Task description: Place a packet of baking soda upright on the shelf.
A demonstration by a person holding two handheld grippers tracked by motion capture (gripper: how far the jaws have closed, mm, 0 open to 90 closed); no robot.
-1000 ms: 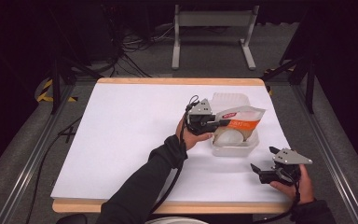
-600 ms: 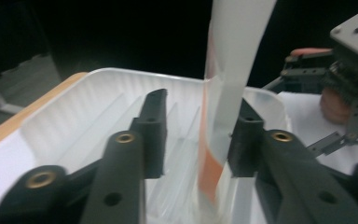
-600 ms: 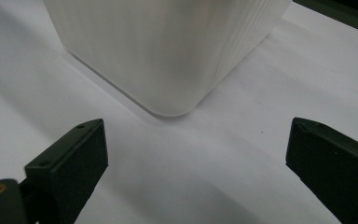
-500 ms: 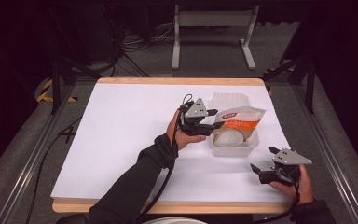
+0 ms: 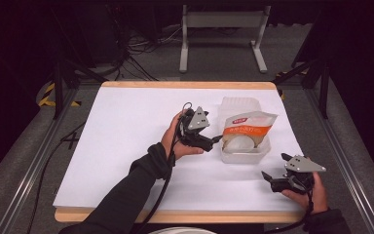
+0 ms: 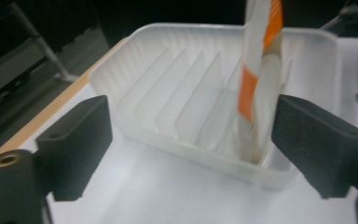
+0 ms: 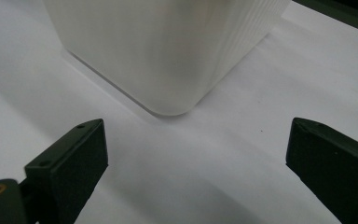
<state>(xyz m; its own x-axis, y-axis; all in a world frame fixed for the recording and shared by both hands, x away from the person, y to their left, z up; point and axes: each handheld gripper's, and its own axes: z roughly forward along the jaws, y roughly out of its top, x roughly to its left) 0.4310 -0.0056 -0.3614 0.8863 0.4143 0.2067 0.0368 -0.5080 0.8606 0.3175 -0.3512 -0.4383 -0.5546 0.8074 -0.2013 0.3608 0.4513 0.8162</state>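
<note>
Left gripper view: orange-and-white packet (image 6: 254, 70) stands upright in ribbed translucent tray (image 6: 168, 98).

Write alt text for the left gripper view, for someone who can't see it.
A clear ribbed plastic tray sits on a white table cover, with an orange-and-white packet standing on edge in its right end. The left gripper faces the tray, its two black jaws spread wide, having just been opening, with nothing pressed between them.
</note>
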